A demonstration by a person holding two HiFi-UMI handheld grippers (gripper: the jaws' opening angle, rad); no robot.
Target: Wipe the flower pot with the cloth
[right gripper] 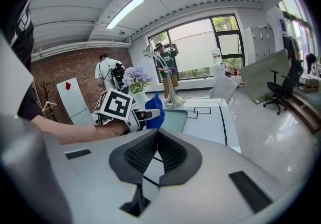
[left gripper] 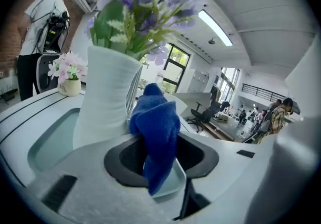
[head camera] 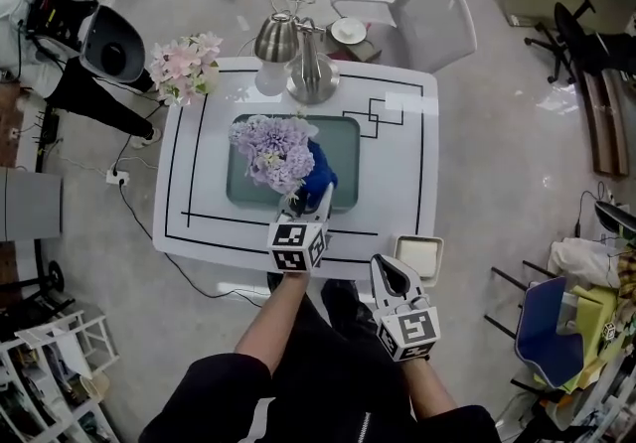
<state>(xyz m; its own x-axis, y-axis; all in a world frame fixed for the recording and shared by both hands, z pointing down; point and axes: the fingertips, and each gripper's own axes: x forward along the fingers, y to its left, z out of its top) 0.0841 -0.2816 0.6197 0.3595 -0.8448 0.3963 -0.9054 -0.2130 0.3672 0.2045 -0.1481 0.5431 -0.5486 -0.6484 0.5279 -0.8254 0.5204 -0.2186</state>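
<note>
A white ribbed flower pot (left gripper: 106,97) with purple flowers (head camera: 272,151) stands on a teal tray (head camera: 350,155) in the middle of the white table (head camera: 407,183). My left gripper (head camera: 320,201) is shut on a blue cloth (head camera: 321,171), and the cloth (left gripper: 156,120) rests against the pot's right side. The pot's base is hidden by my left gripper (left gripper: 163,170). My right gripper (head camera: 391,270) hangs shut and empty off the table's front edge, right of the left one. The right gripper view shows its jaws (right gripper: 156,151) closed together, with the cloth (right gripper: 155,111) and pot (right gripper: 139,98) beyond.
A silver lamp (head camera: 301,56) and a pink flower pot (head camera: 185,68) stand at the table's far side. A white chair (head camera: 429,16) is behind the table. A small white box (head camera: 418,256) sits by the front right corner. Cables cross the floor at left.
</note>
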